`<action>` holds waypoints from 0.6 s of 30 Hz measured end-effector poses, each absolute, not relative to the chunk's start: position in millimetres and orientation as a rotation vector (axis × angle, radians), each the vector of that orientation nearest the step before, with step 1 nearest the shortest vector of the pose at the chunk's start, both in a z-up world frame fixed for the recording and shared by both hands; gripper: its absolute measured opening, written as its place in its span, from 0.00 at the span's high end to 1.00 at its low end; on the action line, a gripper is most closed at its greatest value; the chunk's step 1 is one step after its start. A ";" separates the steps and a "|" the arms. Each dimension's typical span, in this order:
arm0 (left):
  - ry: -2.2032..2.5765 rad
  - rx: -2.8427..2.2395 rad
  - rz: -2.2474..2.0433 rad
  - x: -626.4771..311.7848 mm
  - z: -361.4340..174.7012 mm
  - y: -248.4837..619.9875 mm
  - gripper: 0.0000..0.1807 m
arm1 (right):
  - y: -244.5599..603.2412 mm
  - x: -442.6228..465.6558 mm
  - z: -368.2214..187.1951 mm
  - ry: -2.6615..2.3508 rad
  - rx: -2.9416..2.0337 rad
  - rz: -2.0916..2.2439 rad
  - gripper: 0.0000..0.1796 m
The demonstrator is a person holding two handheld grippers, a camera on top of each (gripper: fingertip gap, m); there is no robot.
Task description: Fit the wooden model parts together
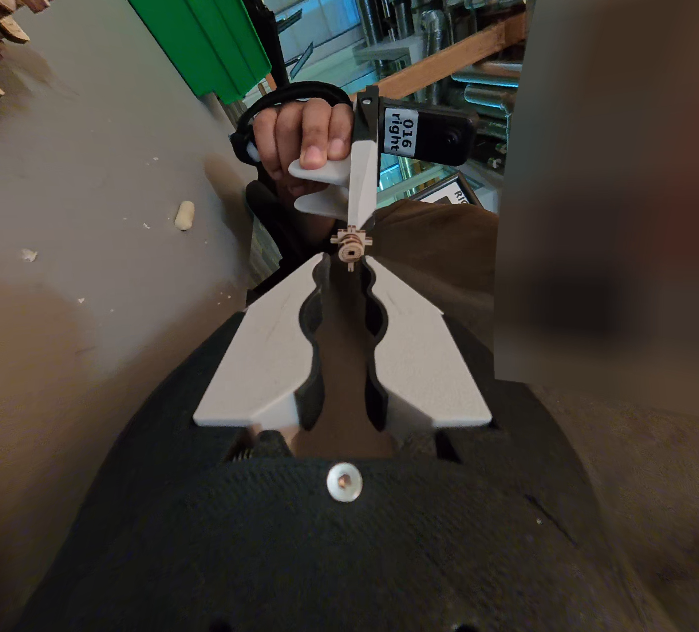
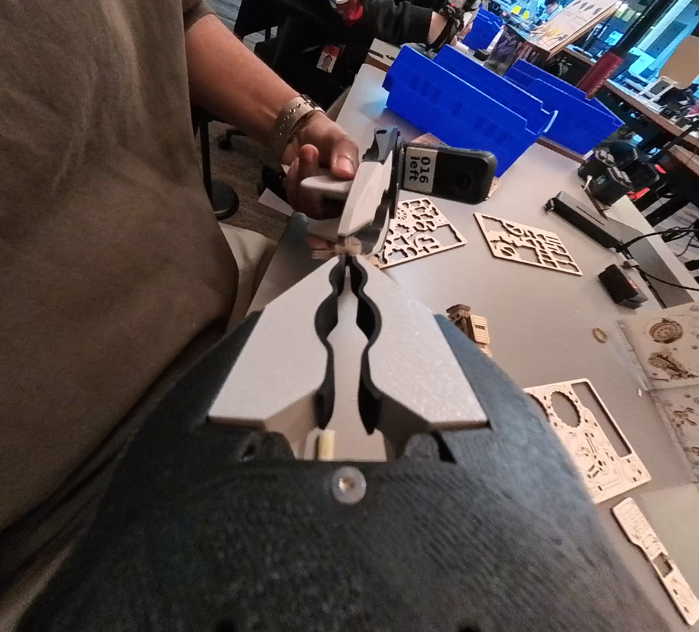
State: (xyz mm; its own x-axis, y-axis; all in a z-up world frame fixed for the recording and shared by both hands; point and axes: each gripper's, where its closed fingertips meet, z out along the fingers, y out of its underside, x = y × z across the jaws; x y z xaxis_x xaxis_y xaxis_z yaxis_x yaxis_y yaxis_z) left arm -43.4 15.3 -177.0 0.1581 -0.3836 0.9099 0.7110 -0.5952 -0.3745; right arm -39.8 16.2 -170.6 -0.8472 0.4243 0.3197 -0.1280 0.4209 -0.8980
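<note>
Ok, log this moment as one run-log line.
stage: mid-air fitting | left tool: shut on small wooden assembly | right tool: shut on same assembly, tip to tip | cut-out wooden sheets: flat on table

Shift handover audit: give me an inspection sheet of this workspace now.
Surface: grey table, crumbs and scuffs.
Job's things: small wooden part pinched between both tips, above the lap.
Clutter: punched-out wooden sheets, blue bins, green bin.
Grippers: left hand-held gripper and right hand-held gripper both shut on the part.
Cables: black cables at the far edge.
Surroundings: another person seated behind.
</note>
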 end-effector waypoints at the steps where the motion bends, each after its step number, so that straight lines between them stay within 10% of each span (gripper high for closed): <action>1: -0.326 -1.556 -1.594 -43.3 -175.7 15.1 0.94 | 16.6 -40.2 -170.5 -2.168 -0.250 1.430 1.00; 18: -0.346 -1.549 -1.609 -42.7 -175.1 16.6 0.98 | 16.7 -38.5 -168.8 -2.163 -0.273 1.521 1.00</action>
